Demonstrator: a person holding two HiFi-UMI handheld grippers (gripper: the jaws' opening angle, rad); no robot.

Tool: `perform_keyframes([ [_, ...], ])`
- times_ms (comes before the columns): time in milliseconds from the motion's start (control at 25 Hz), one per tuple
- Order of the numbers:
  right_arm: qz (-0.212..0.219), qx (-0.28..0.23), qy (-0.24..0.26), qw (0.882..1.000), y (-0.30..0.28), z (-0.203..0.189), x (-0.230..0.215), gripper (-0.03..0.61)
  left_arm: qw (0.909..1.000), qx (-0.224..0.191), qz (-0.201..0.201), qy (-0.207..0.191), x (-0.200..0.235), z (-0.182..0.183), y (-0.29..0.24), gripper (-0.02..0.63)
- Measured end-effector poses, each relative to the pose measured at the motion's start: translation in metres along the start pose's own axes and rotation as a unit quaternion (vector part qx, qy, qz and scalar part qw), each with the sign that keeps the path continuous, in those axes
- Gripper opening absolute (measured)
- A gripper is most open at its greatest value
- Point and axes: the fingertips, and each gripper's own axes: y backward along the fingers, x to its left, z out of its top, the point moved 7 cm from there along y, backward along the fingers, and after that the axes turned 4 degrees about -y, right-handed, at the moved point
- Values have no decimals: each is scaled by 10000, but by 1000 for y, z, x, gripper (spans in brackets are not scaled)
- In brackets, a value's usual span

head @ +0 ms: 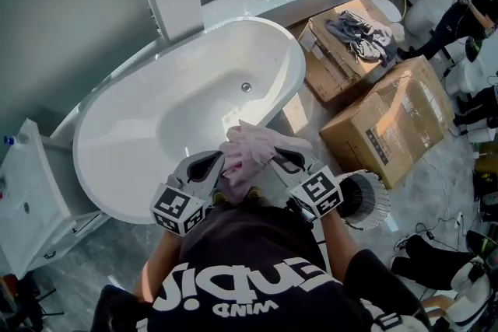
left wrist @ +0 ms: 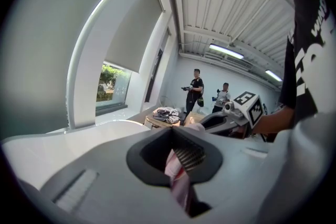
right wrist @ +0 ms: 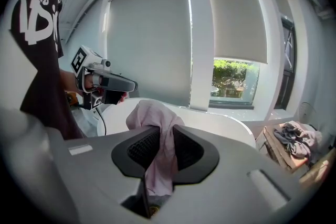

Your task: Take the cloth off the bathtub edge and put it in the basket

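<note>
Left claw (head: 208, 166) and right claw (head: 286, 162) each pinched shut on pink cloth (head: 253, 150), fabric hanging through both jaws. I held cloth bunched between my claws, over near rim of white bathtub (head: 156, 105). Basket (head: 366, 198) stood on floor beside bathtub's near end.

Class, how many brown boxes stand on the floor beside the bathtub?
2. One box, grey clothes on top, sits by the tub's far end; a larger box lies right of it, near the basket. Others may be hidden.
</note>
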Motion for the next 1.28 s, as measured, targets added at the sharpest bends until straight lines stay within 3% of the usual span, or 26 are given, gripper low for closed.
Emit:
perform_keyframes([
  [280,-707,-260,-521,9958,34,-2,3,83,9969,94,-769,-153,-20,8,-18,-3],
  [440,-1350,-492,-914,9854,71,-14,2,83,9878,193,-1475,-466,-41,15,-48,-2],
  [640,-1931,-585,-1100,9732,120,-31,4,83,9771,286,-2060,-462,-75,18,-75,-3],
  [760,-2517,-609,-1301,9571,154,-54,11,83,9602,360,-2682,-693,-106,17,-98,-2],
  [960,-3181,-673,-1567,9326,213,-98,15,83,9373,447,-3338,-892,-172,6,-130,-3],
  [1280,-4389,-753,-2239,8669,331,-161,46,83,8742,665,-4661,-1186,-301,-5,-176,-2],
])
